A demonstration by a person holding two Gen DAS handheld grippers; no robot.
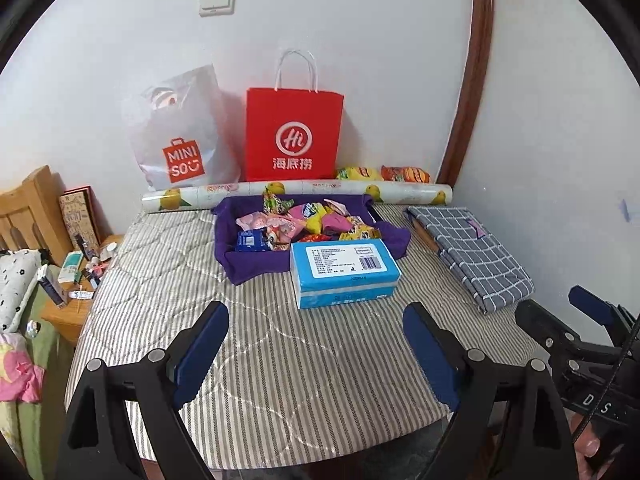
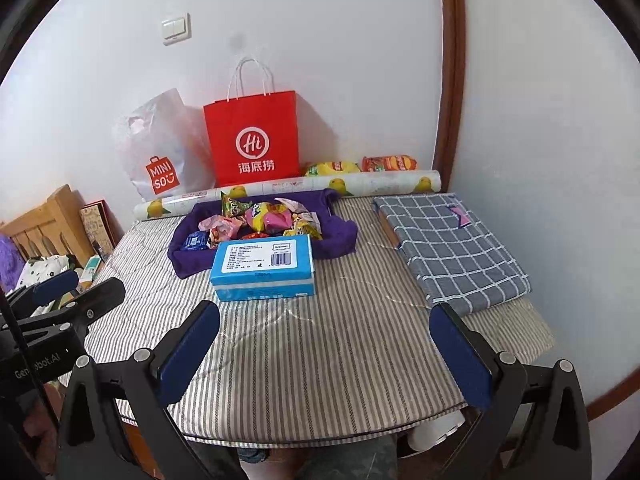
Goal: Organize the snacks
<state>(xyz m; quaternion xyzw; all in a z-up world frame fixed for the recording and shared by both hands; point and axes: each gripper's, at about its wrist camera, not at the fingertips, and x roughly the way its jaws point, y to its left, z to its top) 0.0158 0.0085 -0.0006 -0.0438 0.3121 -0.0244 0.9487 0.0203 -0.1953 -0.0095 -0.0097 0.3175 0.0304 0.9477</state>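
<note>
Both empty and spread wide: left gripper (image 1: pixel 316 344), right gripper (image 2: pixel 326 342). Snacks (image 1: pixel 304 224) far ahead, behind tissue box (image 1: pixel 344 272); equally near.

A home bedroom: a wooden headboard (image 1: pixel 30 204), a cluttered nightstand (image 1: pixel 76 280), and shopping bags (image 1: pixel 294 132) against the wall.

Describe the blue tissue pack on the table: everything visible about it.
The blue tissue pack is a soft rectangular block in light blue plastic wrap, lying flat on the striped table cover. A white label with small print and a barcode covers most of its top face. A paler band runs along its front side. Its far edge sits against the purple cloth tray that holds the snacks. Nothing rests on it, and neither gripper touches it.
</note>
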